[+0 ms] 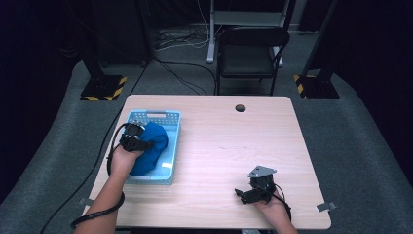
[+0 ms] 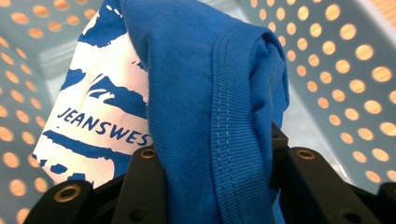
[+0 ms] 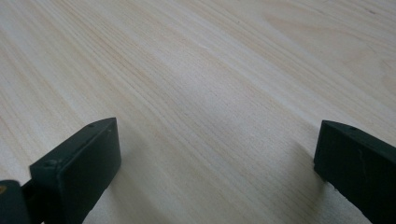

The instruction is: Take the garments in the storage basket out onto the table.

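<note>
The left gripper (image 1: 138, 141) clamps its jaws on a blue T-shirt (image 2: 210, 93), the ribbed, stitched hem running down between them and a white printed panel reading "JEANSWES" showing beside the fold. The garment sits bunched inside a light blue perforated basket (image 1: 171, 117) at the left side of a pale wood table (image 1: 234, 146). The right gripper (image 1: 248, 194) rests near the table's front edge, well apart from the basket, jaws spread wide over bare wood. Behind the table, a black folding chair (image 1: 251, 53) stands on grey carpet.
</note>
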### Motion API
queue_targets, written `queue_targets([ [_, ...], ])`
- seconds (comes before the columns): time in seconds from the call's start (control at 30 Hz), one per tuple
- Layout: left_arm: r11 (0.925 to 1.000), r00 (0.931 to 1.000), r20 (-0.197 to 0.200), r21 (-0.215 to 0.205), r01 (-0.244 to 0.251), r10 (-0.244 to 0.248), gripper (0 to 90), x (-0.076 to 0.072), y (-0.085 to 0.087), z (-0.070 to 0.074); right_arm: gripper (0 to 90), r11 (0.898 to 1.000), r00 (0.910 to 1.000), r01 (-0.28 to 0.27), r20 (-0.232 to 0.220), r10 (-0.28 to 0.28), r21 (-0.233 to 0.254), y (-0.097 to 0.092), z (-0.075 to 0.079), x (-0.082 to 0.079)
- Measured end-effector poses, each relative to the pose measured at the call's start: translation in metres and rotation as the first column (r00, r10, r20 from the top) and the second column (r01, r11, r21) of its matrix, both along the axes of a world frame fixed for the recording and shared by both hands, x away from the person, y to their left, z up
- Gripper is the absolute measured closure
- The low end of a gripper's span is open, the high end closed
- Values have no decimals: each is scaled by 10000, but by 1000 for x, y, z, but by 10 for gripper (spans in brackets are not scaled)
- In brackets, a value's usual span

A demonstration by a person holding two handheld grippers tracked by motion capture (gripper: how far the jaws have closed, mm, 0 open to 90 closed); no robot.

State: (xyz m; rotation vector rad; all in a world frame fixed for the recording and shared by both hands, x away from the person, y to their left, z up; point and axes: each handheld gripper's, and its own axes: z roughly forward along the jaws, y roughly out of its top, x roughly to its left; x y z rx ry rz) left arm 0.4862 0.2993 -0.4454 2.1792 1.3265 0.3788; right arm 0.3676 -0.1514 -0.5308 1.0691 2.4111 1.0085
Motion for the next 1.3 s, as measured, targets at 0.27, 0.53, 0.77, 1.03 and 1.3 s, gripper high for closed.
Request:
queue_targets([
  [0.27,9998,9988,449,-34,197,-195,641,-6,-3,18,0,10000,10000,1,1,-1,1,0,0,0],
  [0.53,9984,9944,914,-146,542,-526,641,-14,-10,35,0,10000,10000,0,2,0,0,0,0,0],
  [0.77,9966,9897,1199,-139,809,-786,641,-20,-14,46,0,10000,10000,0,2,0,1,0,0,0],
  [1.03,9951,9857,1382,-117,986,-960,641,-25,-17,55,0,10000,10000,0,2,0,-1,0,0,0],
  [1.3,9912,9770,1705,-123,1320,-1280,641,-32,-26,67,0,10000,10000,1,1,-1,0,0,0,0],
])
